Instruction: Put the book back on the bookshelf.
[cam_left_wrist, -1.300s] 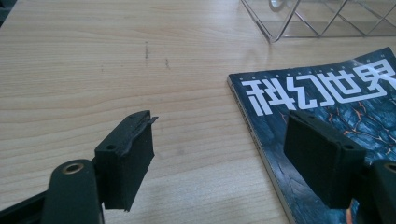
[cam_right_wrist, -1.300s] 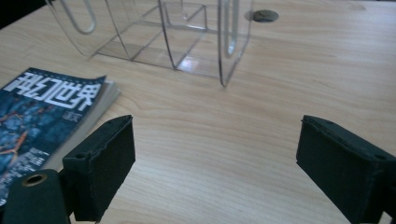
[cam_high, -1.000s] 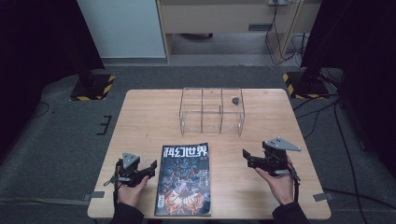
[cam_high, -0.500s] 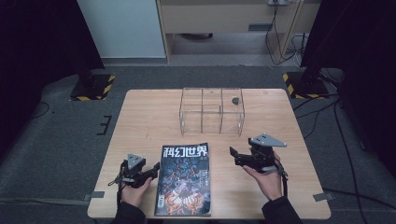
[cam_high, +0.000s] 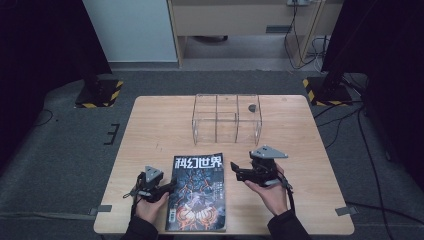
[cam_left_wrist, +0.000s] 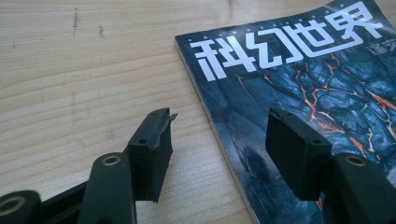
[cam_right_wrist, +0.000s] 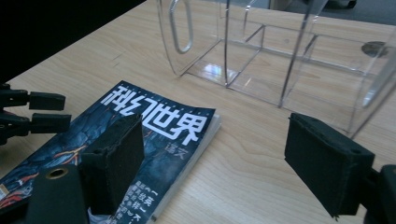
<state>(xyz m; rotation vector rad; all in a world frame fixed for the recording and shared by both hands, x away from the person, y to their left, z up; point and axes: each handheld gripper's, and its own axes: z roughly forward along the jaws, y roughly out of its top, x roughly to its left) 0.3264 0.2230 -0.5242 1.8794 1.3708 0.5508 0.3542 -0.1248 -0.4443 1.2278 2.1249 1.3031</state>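
A magazine (cam_high: 199, 192) with a dark blue cover, orange cracks and white characters lies flat near the table's front edge. My left gripper (cam_high: 169, 186) is open at its left edge, low over the wood. In the left gripper view the jaws of the left gripper (cam_left_wrist: 219, 122) straddle the spine of the magazine (cam_left_wrist: 299, 79), one over bare table and one over the cover. My right gripper (cam_high: 235, 170) hangs open just right of the magazine's top right corner, pointing left. In the right gripper view the right gripper (cam_right_wrist: 217, 127) is open and empty above the magazine (cam_right_wrist: 154, 135).
A clear acrylic organizer (cam_high: 227, 117) with several compartments stands at the table's middle back; the same organizer (cam_right_wrist: 280, 56) looms just beyond the right jaws. A small dark round spot (cam_high: 251, 107) shows at its right rear. Bare wood table (cam_high: 150, 130) lies to the left.
The right gripper has moved left and slightly forward, from the table's right side to the magazine's top right corner. The left gripper has barely shifted.
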